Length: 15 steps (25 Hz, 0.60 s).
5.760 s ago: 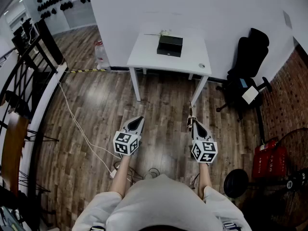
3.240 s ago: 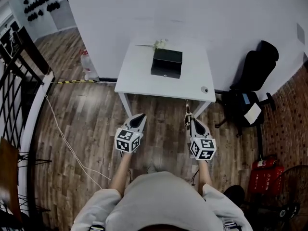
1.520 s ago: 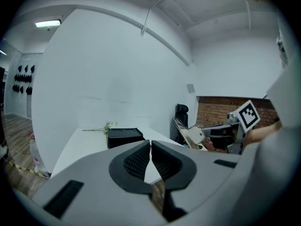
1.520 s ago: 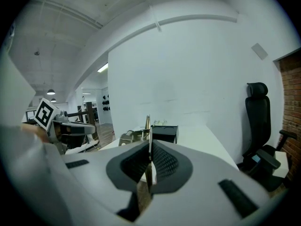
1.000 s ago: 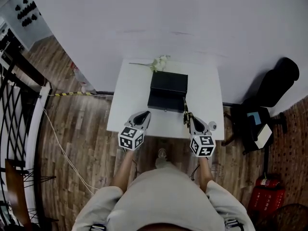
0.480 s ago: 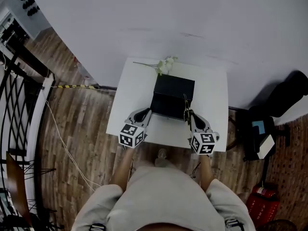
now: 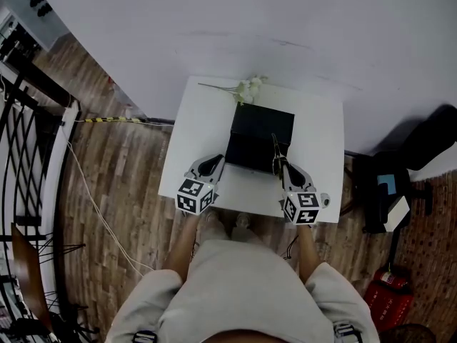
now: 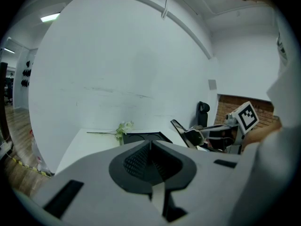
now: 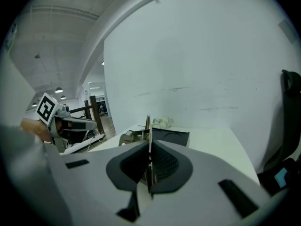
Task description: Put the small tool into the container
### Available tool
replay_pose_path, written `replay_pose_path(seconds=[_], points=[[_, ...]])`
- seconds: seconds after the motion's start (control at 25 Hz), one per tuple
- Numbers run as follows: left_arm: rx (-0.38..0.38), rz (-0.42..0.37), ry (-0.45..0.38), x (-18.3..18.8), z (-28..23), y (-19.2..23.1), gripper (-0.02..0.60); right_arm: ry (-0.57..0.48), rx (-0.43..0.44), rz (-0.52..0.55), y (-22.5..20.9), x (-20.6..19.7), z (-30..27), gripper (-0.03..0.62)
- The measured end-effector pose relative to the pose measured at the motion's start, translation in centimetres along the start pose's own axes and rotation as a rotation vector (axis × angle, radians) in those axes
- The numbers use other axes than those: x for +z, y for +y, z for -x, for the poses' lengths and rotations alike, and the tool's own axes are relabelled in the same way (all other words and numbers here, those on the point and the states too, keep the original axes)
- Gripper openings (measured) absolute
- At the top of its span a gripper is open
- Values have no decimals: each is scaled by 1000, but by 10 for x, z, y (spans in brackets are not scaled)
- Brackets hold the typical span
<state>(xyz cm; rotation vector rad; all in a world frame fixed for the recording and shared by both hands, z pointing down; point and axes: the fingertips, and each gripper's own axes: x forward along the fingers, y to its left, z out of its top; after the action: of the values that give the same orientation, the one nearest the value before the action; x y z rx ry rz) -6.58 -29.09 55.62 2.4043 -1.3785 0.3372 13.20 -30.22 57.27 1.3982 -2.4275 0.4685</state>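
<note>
A black box, the container, stands closed at the middle of the white table. My right gripper is shut on a thin metal tool. The tool sticks out forward over the box's front right part. In the right gripper view the tool rises from the closed jaws, with the box just beyond. My left gripper is shut and holds nothing; it hovers over the table just left of the box's front corner. The left gripper view shows the box ahead.
A white flower sprig lies behind the box by the wall. A small round object sits at the table's front right corner. A black office chair stands to the right. A black railing and a floor cable are at the left.
The person has walked up to the table. Both grippers have moved from over the floor to over the table's front, and the tool now reaches over the box.
</note>
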Motion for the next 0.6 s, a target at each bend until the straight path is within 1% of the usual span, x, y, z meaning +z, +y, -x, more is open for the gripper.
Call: replay_pose_path(seconds=[0.4,0.6], points=[[-95,-17,33,3,-18,20,15,21,-61,-10,11,1,-18,3],[-128,-10,51,-2,-21,33,15,46,-81,11,21,-3,-28,3]])
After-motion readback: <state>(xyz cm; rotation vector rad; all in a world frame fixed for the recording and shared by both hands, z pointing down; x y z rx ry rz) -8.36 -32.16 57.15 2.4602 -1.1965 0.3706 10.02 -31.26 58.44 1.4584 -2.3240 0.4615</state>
